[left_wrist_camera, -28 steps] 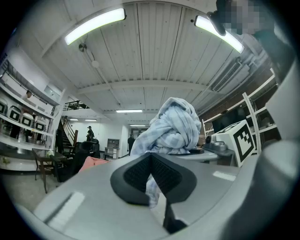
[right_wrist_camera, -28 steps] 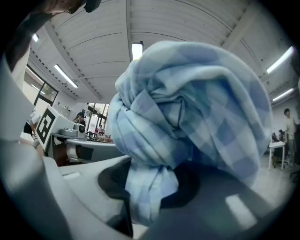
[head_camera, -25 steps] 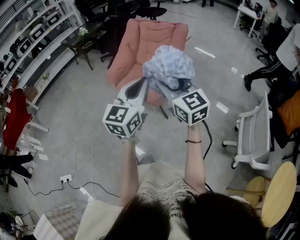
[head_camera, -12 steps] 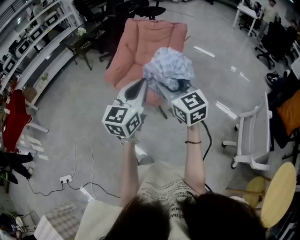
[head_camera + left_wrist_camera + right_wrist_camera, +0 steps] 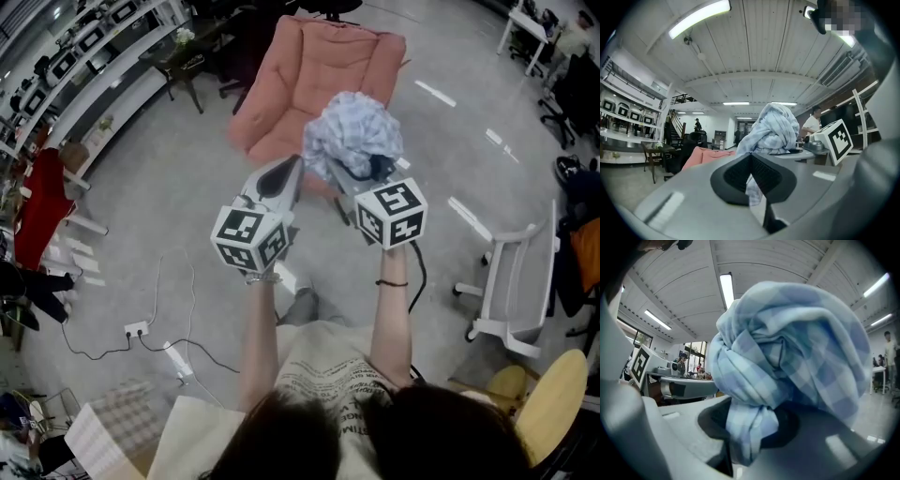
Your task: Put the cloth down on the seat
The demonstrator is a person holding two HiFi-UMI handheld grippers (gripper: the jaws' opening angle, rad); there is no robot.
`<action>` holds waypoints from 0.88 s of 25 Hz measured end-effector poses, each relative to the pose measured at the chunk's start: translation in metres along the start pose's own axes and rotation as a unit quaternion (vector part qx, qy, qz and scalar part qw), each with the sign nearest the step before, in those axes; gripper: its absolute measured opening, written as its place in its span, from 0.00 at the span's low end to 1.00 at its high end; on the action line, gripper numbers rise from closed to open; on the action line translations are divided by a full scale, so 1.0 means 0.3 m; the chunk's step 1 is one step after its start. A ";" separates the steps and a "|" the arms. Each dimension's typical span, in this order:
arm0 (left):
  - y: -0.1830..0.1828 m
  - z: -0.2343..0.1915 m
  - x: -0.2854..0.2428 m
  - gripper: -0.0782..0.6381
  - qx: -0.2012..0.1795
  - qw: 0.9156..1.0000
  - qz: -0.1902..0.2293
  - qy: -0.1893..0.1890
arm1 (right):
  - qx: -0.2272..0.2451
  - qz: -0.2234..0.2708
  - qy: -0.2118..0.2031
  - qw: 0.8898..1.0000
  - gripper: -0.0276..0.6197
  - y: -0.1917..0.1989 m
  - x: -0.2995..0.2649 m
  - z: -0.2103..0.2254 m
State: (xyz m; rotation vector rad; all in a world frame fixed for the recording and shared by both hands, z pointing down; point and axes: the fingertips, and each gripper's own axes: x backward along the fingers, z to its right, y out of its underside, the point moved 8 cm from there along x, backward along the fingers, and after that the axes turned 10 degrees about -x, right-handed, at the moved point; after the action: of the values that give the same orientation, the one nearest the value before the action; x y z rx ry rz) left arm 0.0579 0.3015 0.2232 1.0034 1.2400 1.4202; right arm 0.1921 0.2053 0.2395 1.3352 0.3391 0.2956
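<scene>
Over the front edge of the pink armchair (image 5: 309,66), clear of its seat, the checked cloth (image 5: 354,141) is a rounded wad with no clear long axis. The right gripper (image 5: 749,430) clamps its hanging tail; the left gripper (image 5: 752,180) pinches a thin edge.

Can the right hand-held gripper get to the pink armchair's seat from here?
Probably yes. Nothing stands between the right hand-held gripper and the seat just ahead, and the visible seat is bare. The cloth bunched in its jaws blocks nothing.
</scene>
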 end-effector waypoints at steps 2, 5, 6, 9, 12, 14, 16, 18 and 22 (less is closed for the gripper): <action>0.016 -0.039 -0.011 0.12 0.004 1.000 -0.008 -0.005 | -0.007 -0.006 -0.004 1.000 0.24 0.010 -0.048 0.007; 0.052 -0.102 -0.053 0.12 0.009 1.000 -0.015 -0.006 | -0.016 -0.013 -0.007 1.000 0.24 0.027 -0.132 0.026; 0.067 -0.123 -0.072 0.12 0.012 1.000 -0.017 -0.005 | -0.017 -0.018 -0.008 1.000 0.24 0.035 -0.163 0.034; 0.103 -0.189 -0.142 0.12 0.018 1.000 -0.024 0.005 | -0.020 -0.037 -0.005 0.999 0.24 0.052 -0.254 0.069; 0.130 -0.252 -0.218 0.12 0.025 0.999 -0.030 0.015 | -0.028 -0.046 -0.002 0.999 0.24 0.057 -0.335 0.115; 0.153 -0.290 -0.267 0.12 0.031 0.999 -0.035 0.022 | -0.034 -0.052 0.002 0.998 0.24 0.064 -0.384 0.148; 0.177 -0.332 -0.310 0.12 0.037 0.998 -0.041 0.029 | -0.040 -0.060 0.006 0.997 0.24 0.071 -0.432 0.176; 0.196 -0.377 -0.349 0.12 0.042 0.997 -0.045 0.035 | -0.044 -0.068 0.011 0.997 0.24 0.076 -0.480 0.199; 0.228 -0.466 -0.420 0.12 0.046 0.997 -0.049 0.048 | -0.051 -0.078 0.023 0.995 0.24 0.086 -0.577 0.240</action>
State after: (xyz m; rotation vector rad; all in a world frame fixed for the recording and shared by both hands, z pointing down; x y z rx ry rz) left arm -0.0626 0.1493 0.2723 0.9312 1.4184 1.3584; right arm 0.0624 0.0774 0.2913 1.1962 0.4581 0.2109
